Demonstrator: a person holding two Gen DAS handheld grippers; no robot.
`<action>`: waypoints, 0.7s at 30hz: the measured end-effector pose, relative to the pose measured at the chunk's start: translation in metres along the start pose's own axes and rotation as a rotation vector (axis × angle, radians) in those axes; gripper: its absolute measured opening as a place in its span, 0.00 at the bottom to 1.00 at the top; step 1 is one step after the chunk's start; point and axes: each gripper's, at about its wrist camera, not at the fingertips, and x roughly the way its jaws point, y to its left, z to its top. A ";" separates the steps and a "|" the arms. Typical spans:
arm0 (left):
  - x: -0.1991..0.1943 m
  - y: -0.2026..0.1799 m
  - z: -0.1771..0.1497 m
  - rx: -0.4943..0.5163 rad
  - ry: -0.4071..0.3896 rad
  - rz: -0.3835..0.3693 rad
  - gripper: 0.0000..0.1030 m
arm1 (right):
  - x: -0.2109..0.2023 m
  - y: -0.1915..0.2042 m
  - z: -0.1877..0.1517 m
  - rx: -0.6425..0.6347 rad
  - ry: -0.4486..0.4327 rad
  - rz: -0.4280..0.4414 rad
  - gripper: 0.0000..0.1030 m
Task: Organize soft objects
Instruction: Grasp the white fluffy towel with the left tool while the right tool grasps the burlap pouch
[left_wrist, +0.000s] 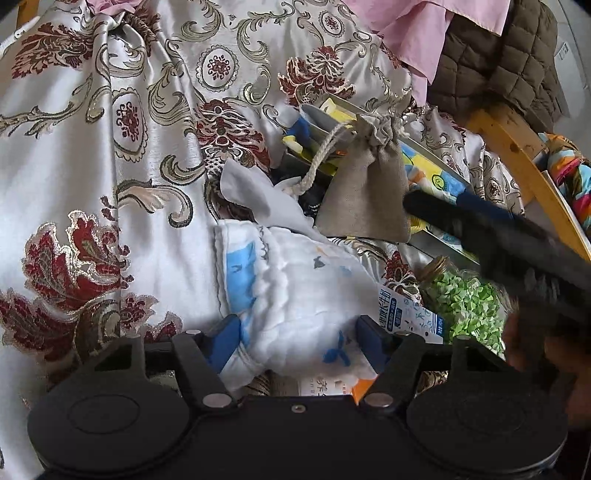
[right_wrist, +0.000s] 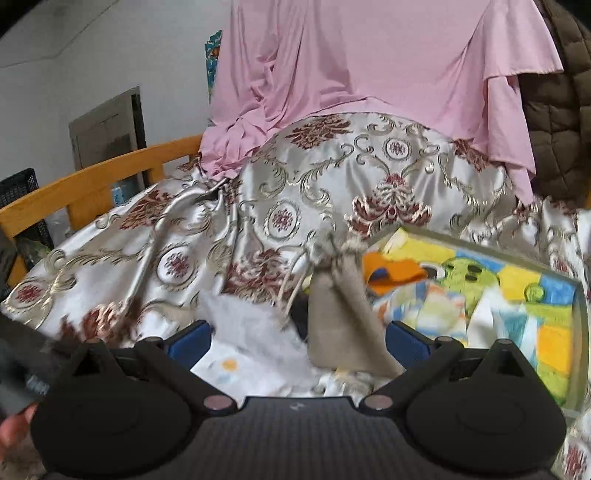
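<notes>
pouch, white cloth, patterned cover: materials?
Pouch: looks like linen or burlap, matte coarse weave, rope drawstring. White cloth: probably cotton gauze, crinkled, soft matte, blue prints. Cover: satin-like brocade, glossy sheen, seemingly metallic scrollwork.

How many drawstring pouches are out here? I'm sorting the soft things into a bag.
1. The beige drawstring pouch leans against the colourful tray, just beyond the white cloth. More may be hidden under the clutter.
</notes>
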 end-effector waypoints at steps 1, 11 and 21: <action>0.001 0.000 0.000 -0.002 0.001 0.001 0.67 | 0.004 -0.003 0.004 0.003 -0.007 -0.002 1.00; 0.006 -0.001 0.003 0.000 -0.003 -0.010 0.55 | 0.062 -0.019 0.023 -0.017 0.078 -0.058 0.88; -0.003 -0.010 0.004 0.066 -0.045 0.029 0.37 | 0.080 0.003 0.007 -0.125 0.101 -0.144 0.42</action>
